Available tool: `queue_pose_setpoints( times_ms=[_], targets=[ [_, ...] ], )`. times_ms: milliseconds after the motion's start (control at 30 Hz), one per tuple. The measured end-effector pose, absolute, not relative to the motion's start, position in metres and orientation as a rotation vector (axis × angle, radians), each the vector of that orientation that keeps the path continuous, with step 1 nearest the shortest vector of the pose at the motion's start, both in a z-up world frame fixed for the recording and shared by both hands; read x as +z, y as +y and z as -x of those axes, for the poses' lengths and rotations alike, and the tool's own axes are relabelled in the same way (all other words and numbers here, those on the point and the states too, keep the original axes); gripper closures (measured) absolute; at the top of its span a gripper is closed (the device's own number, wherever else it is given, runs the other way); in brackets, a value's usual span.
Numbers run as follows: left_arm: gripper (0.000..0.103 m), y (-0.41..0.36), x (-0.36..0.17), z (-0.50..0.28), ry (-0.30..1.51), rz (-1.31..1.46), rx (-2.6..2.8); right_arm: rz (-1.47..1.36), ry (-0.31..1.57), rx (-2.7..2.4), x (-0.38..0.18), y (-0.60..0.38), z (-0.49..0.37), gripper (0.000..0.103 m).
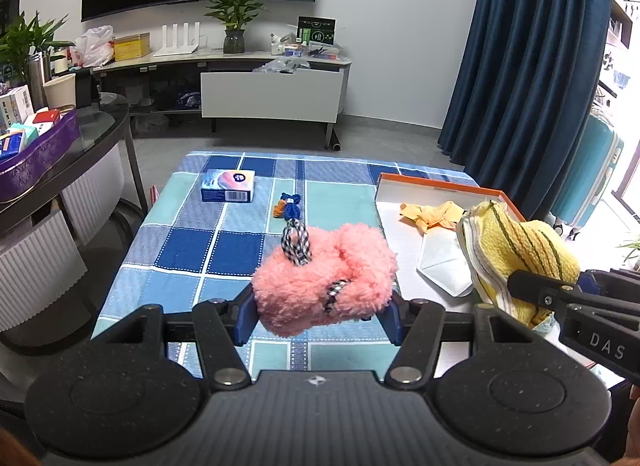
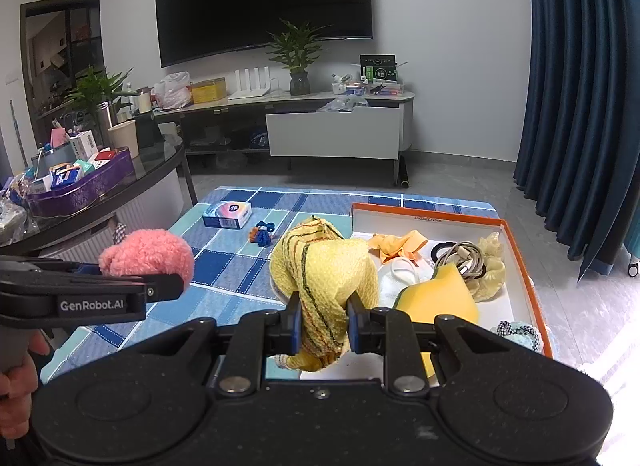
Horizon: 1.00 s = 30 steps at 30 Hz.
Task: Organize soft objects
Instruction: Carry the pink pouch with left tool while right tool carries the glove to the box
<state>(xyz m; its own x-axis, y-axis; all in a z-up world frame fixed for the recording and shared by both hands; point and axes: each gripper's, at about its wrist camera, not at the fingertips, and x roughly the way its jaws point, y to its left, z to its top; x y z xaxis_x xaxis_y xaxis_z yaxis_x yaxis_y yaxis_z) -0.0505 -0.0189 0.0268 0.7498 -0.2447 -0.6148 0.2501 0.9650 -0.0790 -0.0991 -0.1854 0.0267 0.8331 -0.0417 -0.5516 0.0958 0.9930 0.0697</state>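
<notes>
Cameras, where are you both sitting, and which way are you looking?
Left wrist view: sits on the left hand-held gripper, looking along its fingers at the pink fluffy toy it holds; no hand clearly shows.
Right wrist view: sits on the right hand-held gripper, looking at the yellow striped cloth it holds; the hand on the left gripper shows.
Both see the checked cloth, orange-rimmed box, TV and each other's gripper.

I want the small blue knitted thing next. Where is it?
The blue knitted thing lies on the checked cloth, right of the tissue box and beyond the pink plush.
</notes>
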Motion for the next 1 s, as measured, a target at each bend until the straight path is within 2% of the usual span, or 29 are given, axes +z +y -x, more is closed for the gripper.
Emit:
queue_pose_setpoints(
  times_ms=[1000],
  targets=[
    [0.043, -0.054, 0.028, 0.051, 0.665, -0.052, -0.345, -0.128, 0.567, -0.141, 0.031, -0.211, 0.109, 0.076]
  ],
)
